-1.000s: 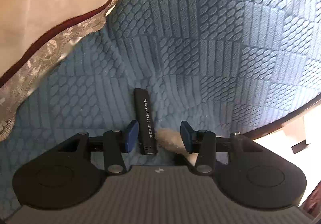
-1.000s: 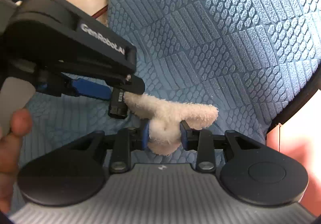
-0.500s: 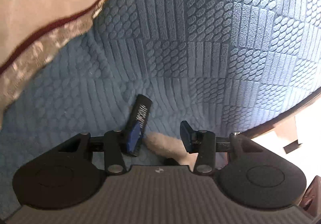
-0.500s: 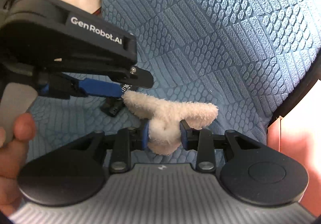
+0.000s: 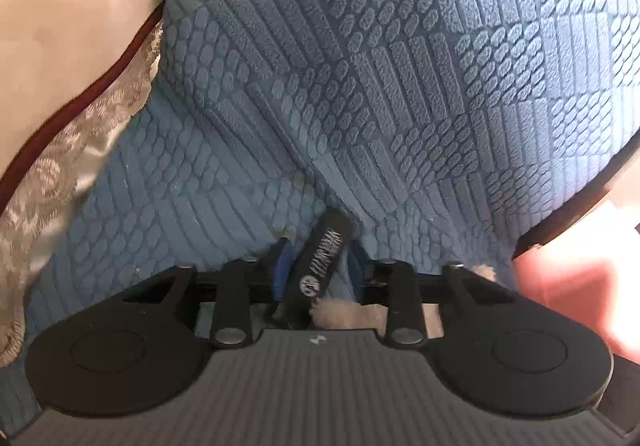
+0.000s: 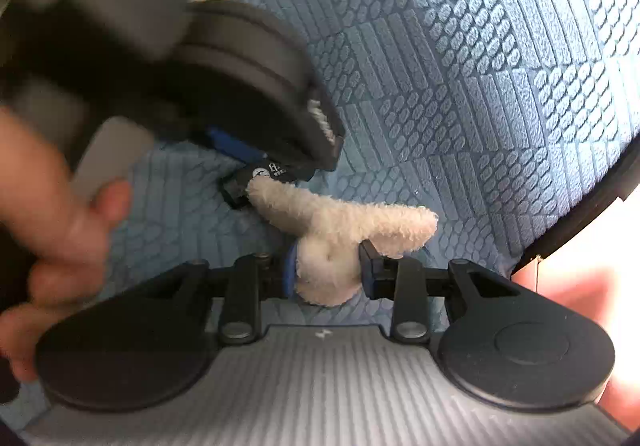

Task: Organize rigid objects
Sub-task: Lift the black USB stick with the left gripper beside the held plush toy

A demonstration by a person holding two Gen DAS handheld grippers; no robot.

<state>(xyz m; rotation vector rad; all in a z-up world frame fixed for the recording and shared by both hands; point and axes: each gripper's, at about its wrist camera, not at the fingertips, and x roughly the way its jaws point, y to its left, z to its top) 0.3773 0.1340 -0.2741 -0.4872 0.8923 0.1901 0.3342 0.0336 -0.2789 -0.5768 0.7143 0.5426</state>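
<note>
A slim black stick with white print (image 5: 320, 266) lies on the blue quilted cushion (image 5: 400, 86). My left gripper (image 5: 318, 266) has its blue pads close on both sides of it and looks shut on it. The stick's end (image 6: 256, 180) shows in the right wrist view under the left gripper's body (image 6: 240, 86). My right gripper (image 6: 328, 266) is shut on a cream fuzzy plush piece (image 6: 340, 222), whose arm touches the stick's end. A tuft of the plush (image 5: 340, 316) shows in the left wrist view.
A beige cloth with a dark red and silver lace border (image 5: 80, 106) lies at the left. The cushion's dark edge (image 5: 580, 198) runs at the right, with a bright pink surface (image 5: 580, 286) beyond. A hand (image 6: 60, 226) holds the left gripper.
My left gripper has moved forward over the stick and its jaws have narrowed around it. The stick has turned from upright to slanted. The right gripper keeps its hold on the plush.
</note>
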